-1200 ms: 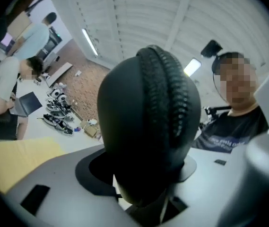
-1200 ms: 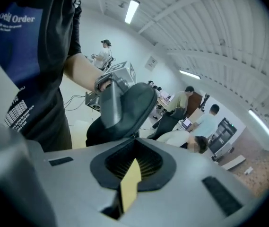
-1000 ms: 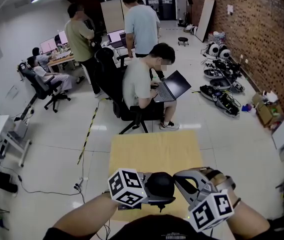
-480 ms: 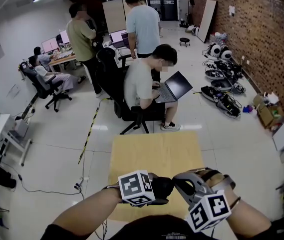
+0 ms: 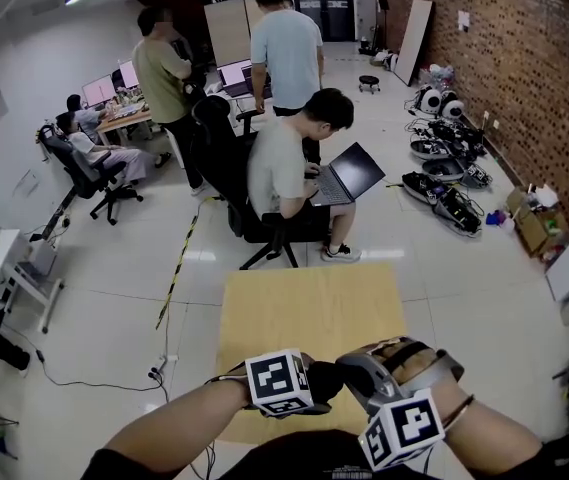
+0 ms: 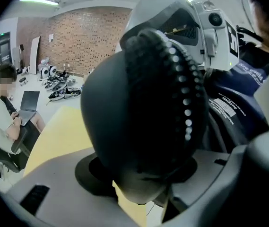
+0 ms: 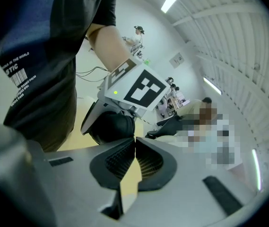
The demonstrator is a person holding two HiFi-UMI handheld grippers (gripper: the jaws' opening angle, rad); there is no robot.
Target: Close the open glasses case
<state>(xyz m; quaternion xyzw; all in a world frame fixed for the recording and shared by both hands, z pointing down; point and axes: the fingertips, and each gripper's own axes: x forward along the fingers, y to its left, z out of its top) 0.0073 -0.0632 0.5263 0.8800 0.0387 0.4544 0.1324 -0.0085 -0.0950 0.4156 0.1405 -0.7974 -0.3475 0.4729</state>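
item: glasses case (image 6: 139, 117); dark, rounded, matt shell with a beaded seam (image 6: 184, 93) running down one flank; location: off the counter (image 5: 309, 308), held up over its near edge, close to the person's body, between the two grippers in the head view; holder: left gripper (image 6: 143, 188), fingers pinching the case's lower end, one on each side, with the bulk of the shell standing up past them; right gripper (image 7: 135, 160) just beside it, fingers pressed together on nothing but a thin slit, the case visible just beyond their tips; condition: whether the lid is fully down cannot be told, as the shell fills the left gripper view and the seam line is only partly seen; handling, by judgement: probably light and stiff, a hard shell that will not crush under a pinch; the smooth curved skin looks liable to slip or pivot between flat fingers; the hinge may be sprung and snap shut; recommended hold: on the flanks of the base half, clear of the seam, with the closed right fingers pushing on the lid's crown.
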